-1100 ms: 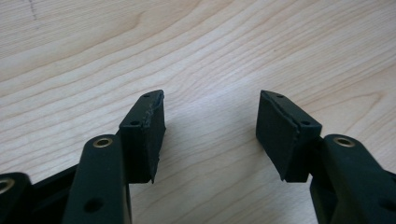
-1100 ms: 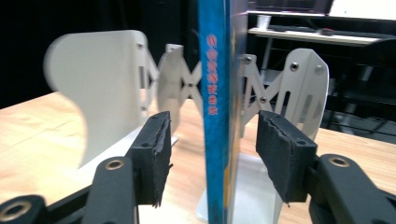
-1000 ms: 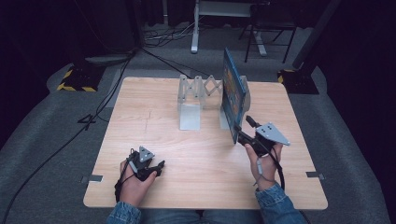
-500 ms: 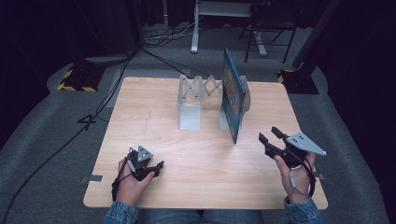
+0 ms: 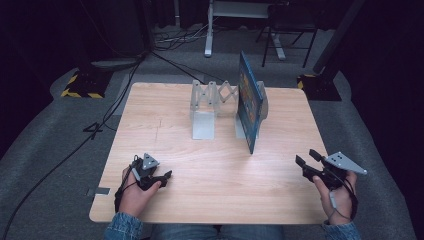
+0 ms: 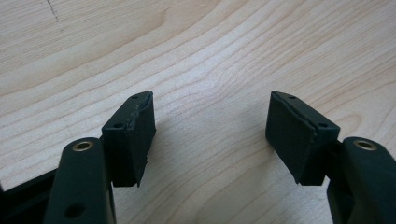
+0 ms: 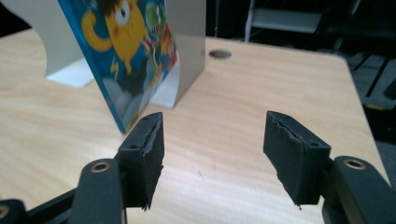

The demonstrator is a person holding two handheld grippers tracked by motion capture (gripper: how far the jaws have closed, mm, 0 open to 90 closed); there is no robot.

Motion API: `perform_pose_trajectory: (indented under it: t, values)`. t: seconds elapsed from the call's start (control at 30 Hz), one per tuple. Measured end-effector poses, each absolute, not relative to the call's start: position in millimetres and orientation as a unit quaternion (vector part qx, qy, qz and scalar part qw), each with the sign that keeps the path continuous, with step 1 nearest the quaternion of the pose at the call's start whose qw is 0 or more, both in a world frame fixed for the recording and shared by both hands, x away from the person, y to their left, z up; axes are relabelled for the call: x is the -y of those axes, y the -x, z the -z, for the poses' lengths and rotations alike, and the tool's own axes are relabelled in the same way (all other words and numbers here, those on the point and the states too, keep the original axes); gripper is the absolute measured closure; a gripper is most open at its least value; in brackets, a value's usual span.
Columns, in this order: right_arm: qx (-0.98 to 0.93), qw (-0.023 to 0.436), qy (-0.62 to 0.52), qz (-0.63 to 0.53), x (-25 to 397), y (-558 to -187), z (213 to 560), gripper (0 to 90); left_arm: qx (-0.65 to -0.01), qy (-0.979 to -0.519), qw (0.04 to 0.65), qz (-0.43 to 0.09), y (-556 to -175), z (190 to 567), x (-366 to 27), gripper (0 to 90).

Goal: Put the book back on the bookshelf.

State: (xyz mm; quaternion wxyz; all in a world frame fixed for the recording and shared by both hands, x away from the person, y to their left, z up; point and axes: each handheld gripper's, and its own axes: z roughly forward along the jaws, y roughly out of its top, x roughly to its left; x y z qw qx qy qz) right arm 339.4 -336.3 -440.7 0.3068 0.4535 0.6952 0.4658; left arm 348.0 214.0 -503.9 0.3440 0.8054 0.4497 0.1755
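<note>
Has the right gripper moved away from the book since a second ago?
Yes. The right gripper has pulled back from the book toward the table's near right corner; its jaws stand open and empty.

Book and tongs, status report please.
Left tongs open, empty, low over the table. Right tongs open, empty, clear of the book. Book upright against the grey bookend. Nothing between tongs and book.

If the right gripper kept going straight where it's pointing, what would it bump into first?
Probably the picture book. The right gripper points with open fingers toward the book standing against the grey bookend. The book sits a bit left of centre, so it might slip past onto bare table.
</note>
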Motion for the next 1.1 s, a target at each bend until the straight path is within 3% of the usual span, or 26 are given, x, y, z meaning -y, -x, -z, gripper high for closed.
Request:
perform_pose_trajectory:
  t: [0.2, 0.7, 0.97, 1.1]
  values:
    - [-0.723, 0.266, -0.46, -0.442, 352.5, -342.9, 457.9, 37.7, -0.447, -0.806, 0.345, -0.178, -350.0, 504.2, -218.0, 33.6]
    - [-0.777, 0.227, -0.474, -0.345, 366.4, -348.8, 492.6, 35.5, -0.448, -0.805, 0.344, -0.178, -351.0, 504.2, -218.6, 33.0]
    - [-0.776, 0.219, -0.49, -0.332, 364.1, -350.2, 500.7, 27.8, -0.449, -0.805, 0.345, -0.177, -351.0, 504.3, -218.5, 33.0]
    - [-0.774, 0.219, -0.488, -0.339, 363.4, -351.5, 504.7, 14.9, -0.451, -0.804, 0.344, -0.178, -351.7, 504.2, -218.3, 32.4]
